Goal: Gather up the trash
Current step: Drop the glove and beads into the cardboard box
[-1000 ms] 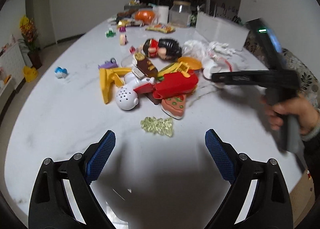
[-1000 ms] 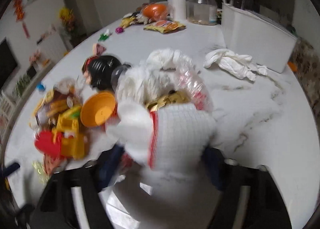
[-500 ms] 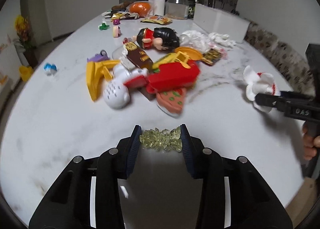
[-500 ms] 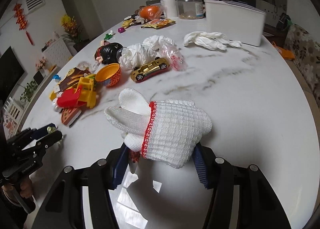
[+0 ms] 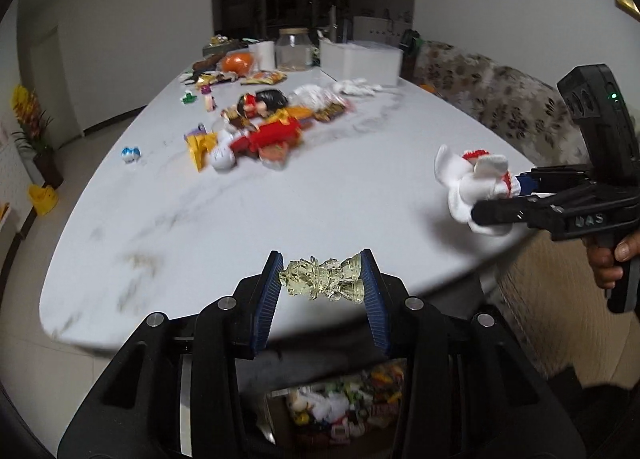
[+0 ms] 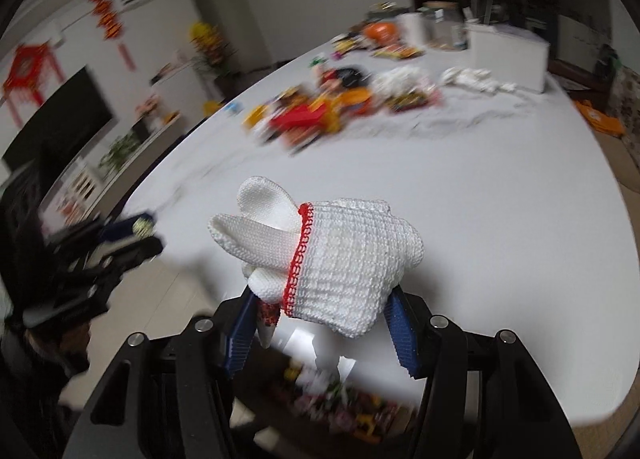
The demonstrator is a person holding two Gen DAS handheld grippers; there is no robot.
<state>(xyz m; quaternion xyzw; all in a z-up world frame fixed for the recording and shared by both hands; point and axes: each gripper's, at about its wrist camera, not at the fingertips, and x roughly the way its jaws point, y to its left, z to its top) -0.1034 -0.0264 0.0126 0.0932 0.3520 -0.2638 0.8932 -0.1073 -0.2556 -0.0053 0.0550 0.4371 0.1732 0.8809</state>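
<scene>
My left gripper (image 5: pixel 321 283) is shut on a clear yellow-green crystal cluster (image 5: pixel 320 277), held over the near edge of the white marble table (image 5: pixel 240 219). To the right, my right gripper (image 5: pixel 502 199) is shut on a white knitted glove with red trim (image 5: pixel 468 183), also lifted above the table edge. The right wrist view shows that glove (image 6: pixel 344 255) bulging out between the blue pads of the right gripper (image 6: pixel 320 323). The left gripper (image 6: pixel 120 243) appears blurred at the left there. A person's hand (image 5: pixel 612 263) holds the right gripper's handle.
A pile of toys (image 5: pixel 256 135) lies mid-table, with a white rag (image 5: pixel 356 87), a white bin (image 5: pixel 360 59) and a glass jar (image 5: pixel 294 49) farther back. Below the table edge sits a container of mixed colourful items (image 5: pixel 340 407). A patterned sofa (image 5: pixel 500 107) runs along the right.
The left gripper closed on the crystal cluster and lifted it back to the near table edge. The right gripper pulled the glove off the pile and back to the same edge.
</scene>
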